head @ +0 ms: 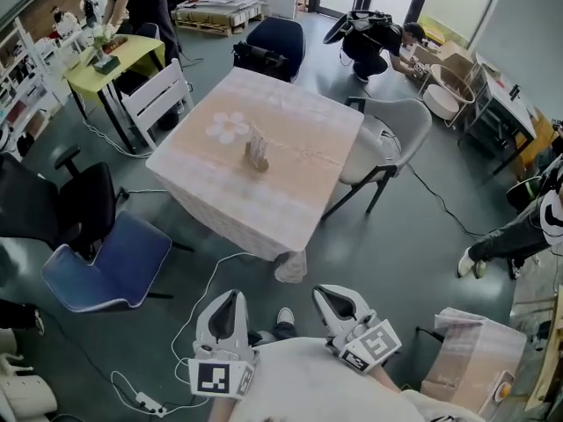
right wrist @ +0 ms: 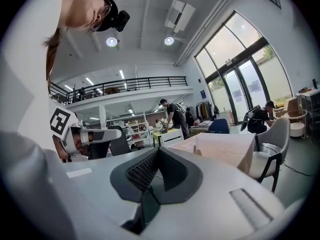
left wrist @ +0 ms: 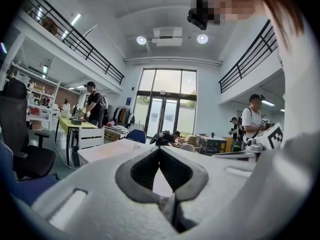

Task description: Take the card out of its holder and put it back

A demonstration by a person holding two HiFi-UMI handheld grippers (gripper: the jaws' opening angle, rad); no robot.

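Near the middle of the head view stands the bench (head: 299, 200) under its pale cloth, and on it the card holder (head: 256, 158) with the card (head: 255, 145) upright in it. Both are small at this range, and we cannot tell which way the card's face is turned. Low in the frame we hold the left tongs (head: 230, 297) and the right tongs (head: 327, 293) close to the body and well apart from the bench, over the floor. The holder lies up-frame from both. It is almost straight above the left tongs and up and to the left of the right ones, so we judge the left hand the nearer.

From the left gripper view, the left tongs (left wrist: 160, 149) are pressed together at the tips with nothing between them. The bench shows beyond, partly behind the jaws, and we cannot pick out the holder.

From the right gripper view, the right tongs (right wrist: 159, 149) are likewise closed and empty. The bench sits right of the tips, and a small upright shape near its left end may be the holder.
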